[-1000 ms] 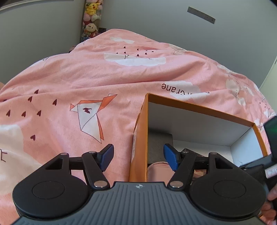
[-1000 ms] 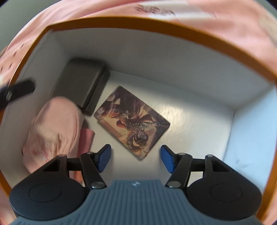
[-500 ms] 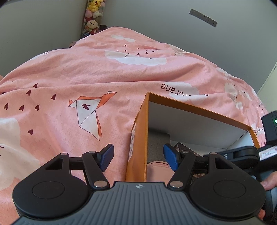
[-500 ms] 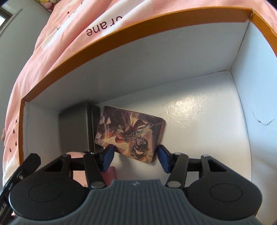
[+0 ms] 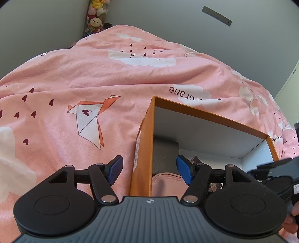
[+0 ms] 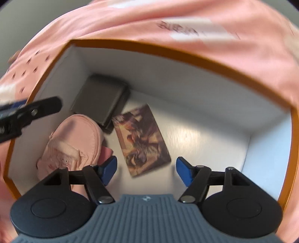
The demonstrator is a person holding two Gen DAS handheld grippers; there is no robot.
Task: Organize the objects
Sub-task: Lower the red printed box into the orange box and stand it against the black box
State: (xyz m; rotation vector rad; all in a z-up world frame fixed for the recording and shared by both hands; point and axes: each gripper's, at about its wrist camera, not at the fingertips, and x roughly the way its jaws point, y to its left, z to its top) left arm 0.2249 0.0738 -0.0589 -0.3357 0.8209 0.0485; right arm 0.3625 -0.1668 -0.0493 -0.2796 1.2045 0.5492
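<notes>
An orange box [image 5: 205, 112] [image 6: 168, 52] with white inner walls sits on a pink bed cover [image 5: 74, 74]. On its floor lie a dark grey case [image 6: 101, 101], a pink pouch [image 6: 74, 142] and a flat illustrated box [image 6: 142, 138]. My right gripper [image 6: 146, 167] hangs above the illustrated box. Its jaws are opening and its pads touch nothing. My left gripper [image 5: 149, 166] stands open astride the box's left wall, one finger outside and one over the pink pouch [image 5: 164, 183]. It shows in the right wrist view as a black finger [image 6: 31, 112].
Stuffed toys [image 5: 95, 16] are piled in the far corner by the grey wall. The right half of the box floor [image 6: 205, 134] is bare white. A person's hand [image 5: 295, 207] holds the right gripper at the frame's right edge.
My right gripper has rolled and pulled up a little from the box floor, and its jaws stand wider than half a second ago. The left gripper has stayed in place.
</notes>
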